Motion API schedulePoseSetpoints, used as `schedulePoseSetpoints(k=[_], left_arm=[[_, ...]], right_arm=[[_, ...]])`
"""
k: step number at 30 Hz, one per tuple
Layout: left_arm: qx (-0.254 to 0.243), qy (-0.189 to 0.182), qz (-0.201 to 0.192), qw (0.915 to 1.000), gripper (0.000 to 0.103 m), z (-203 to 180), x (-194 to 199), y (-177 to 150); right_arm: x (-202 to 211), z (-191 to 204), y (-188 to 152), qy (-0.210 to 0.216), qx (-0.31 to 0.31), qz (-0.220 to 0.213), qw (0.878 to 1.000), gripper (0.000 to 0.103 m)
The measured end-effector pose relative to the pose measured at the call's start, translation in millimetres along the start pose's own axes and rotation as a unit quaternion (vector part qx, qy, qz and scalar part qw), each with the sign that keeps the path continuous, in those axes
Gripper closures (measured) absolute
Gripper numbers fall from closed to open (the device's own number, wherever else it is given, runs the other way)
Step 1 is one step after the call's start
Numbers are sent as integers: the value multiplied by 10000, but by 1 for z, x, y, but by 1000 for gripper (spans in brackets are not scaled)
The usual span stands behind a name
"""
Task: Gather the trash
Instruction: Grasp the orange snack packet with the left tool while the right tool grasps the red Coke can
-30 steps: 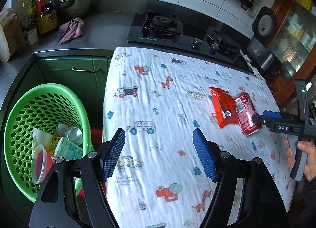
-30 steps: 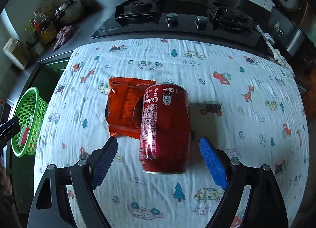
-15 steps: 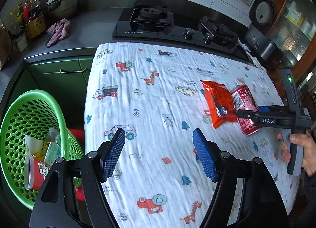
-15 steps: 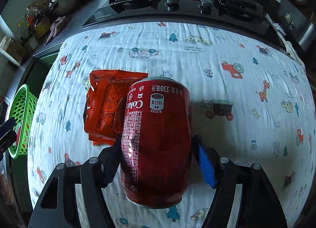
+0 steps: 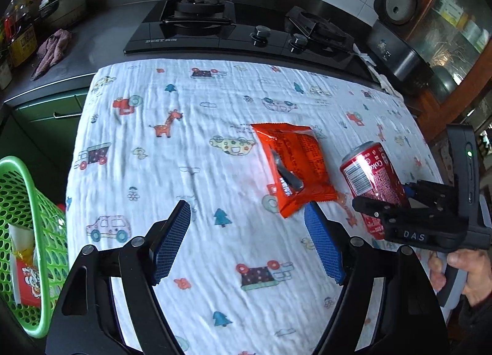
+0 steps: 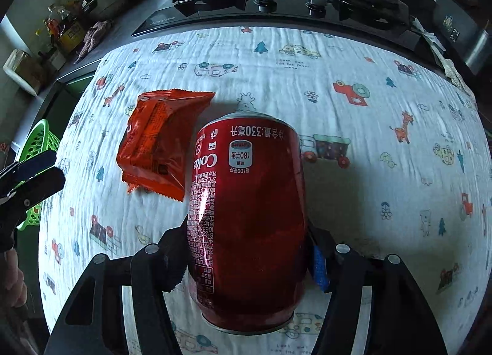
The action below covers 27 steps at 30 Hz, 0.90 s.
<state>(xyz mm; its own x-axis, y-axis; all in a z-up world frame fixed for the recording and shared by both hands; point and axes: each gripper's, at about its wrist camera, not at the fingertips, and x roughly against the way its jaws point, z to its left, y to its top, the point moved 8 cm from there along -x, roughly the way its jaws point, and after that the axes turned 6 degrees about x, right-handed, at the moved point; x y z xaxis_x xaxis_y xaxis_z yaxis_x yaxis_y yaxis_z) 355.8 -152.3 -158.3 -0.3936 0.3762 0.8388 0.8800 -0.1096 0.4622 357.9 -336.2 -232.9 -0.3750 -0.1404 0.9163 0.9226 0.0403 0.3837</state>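
Between the right tongs (image 6: 249,258), clamped, a Coke can (image 6: 246,216); left tongs (image 5: 247,241) wide, seemingly empty.

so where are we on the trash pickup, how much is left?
Partway. Done: the green basket already holds some trash, including a red-and-white cup. In hand: the right gripper has its jaws shut on the red can. Left: that can is not yet in the basket, and the orange wrapper lies on the tablecloth. The left gripper is open and empty.
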Motion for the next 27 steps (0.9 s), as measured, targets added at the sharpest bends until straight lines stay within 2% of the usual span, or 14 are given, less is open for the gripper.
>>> schedulePoseSetpoints(k=[2,9,17,18,22,27], left_arm=[[0,-52,41,10000,22,-11,-8,3],[-66,-121,256,9996,20,-47,-44,17],[5,166,430,9989,22,-55,-82,24],[33,152,430,9990,24,-56,-84,24],[96,84,493,9987,49,-54,-89,24],[21,23,347,9994,62,-51,-79,20]], right_arm=[[6,-6,-6,13,-39,-33,10000,42],[26,-18,-27,94,-100,-125,9998,42],[40,-23,-44,119,-62,-187,9997,42],[41,-24,-46,108,-53,-187,9998,42],[43,-24,-50,130,-71,-186,9997,42],[47,-17,-54,163,-23,-200,9997,42]])
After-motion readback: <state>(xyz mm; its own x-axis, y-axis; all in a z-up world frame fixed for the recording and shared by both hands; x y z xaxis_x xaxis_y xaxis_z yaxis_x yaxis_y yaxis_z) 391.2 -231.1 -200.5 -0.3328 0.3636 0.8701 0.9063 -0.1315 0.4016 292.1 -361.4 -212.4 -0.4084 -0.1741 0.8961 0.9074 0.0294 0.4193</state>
